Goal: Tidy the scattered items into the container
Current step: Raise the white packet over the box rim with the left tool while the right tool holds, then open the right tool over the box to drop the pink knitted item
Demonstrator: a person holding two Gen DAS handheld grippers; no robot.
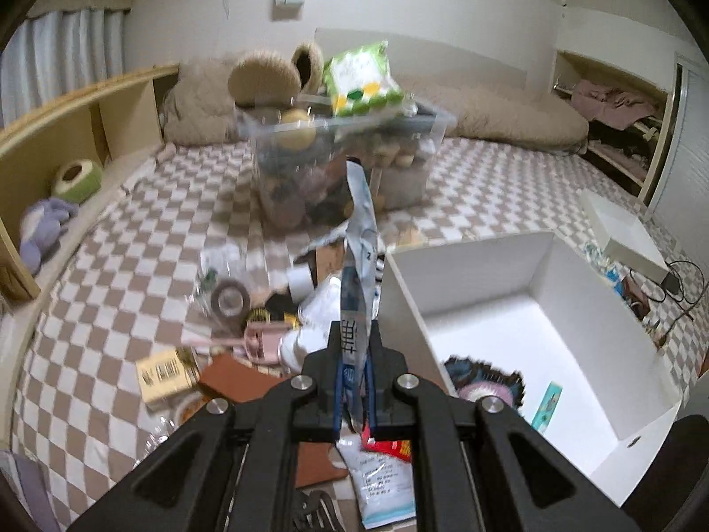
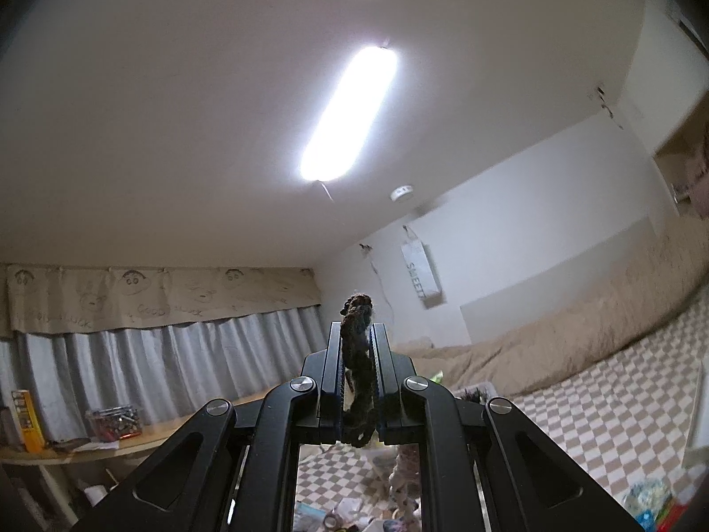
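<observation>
The step in hand looks like the carry: both grippers have something pinched and neither item is in the container yet. The left gripper (image 1: 354, 332) is closed almost fully on a flat blue-and-white packet (image 1: 361, 239), which stands up edge-on from between its fingers, above the clutter on the checkered bedcover (image 1: 111, 275). The white box (image 1: 523, 310), with a dark frilly item and a small teal strip already on its floor, sits just to the right of that gripper. The next move probably calls for swinging the packet over the box's near wall and letting go once it is clear of the rim. The right gripper (image 2: 358, 341) is clamped tight on a dark knitted cord (image 2: 356, 354), aimed towards the ceiling; the box is out of its view.
</observation>
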